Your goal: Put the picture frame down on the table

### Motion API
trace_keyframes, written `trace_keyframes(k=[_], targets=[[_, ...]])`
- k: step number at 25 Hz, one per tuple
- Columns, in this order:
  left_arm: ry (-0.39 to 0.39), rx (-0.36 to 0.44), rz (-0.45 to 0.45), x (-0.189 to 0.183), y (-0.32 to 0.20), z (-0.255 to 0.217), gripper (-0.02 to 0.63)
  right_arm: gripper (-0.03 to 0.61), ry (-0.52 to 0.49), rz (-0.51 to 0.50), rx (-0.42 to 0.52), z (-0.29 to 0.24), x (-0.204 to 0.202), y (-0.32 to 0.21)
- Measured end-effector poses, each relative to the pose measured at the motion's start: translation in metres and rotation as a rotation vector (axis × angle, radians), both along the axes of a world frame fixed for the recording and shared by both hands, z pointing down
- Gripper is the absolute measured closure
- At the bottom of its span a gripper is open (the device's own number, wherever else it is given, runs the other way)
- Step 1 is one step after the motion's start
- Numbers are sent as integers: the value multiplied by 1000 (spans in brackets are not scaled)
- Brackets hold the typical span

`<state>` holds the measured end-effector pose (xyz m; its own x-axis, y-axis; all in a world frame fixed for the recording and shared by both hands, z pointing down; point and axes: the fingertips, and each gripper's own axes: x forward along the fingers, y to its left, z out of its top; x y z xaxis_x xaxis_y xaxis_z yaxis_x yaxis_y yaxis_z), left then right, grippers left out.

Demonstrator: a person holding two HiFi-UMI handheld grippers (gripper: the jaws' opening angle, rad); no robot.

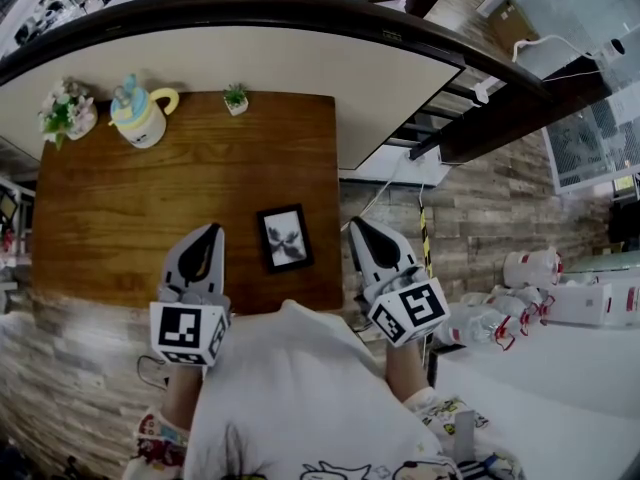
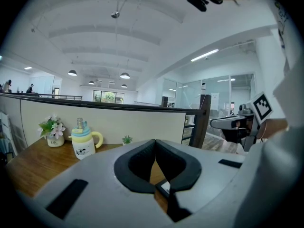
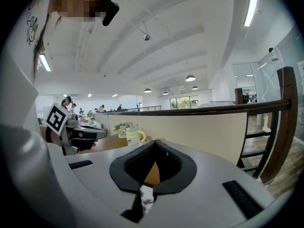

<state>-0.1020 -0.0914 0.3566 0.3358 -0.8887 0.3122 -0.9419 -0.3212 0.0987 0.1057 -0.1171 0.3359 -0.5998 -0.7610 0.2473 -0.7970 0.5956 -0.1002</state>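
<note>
The small black picture frame (image 1: 284, 238) lies flat near the brown wooden desk's (image 1: 150, 208) front edge, so job's done, I reckon. Left gripper (image 1: 210, 230) and right gripper (image 1: 357, 225) hover by that edge, jaws pressed together, empty.

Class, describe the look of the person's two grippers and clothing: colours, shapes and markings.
The left gripper and right gripper match: light grey shells tapering to a point, black padding lining the jaws. Each carries a white cube with black square markers. The person wears a white shirt with cartoon line drawings.
</note>
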Motion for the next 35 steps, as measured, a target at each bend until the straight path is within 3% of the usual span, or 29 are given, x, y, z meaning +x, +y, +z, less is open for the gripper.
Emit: trace_keyframes(k=[8,35], targets=[[26,2,6,-1,1,2,611,580,2,13,-7,4,3,0],[-21,-4,72,-1,4,9,611,581,12,47,-7,7,7,11]])
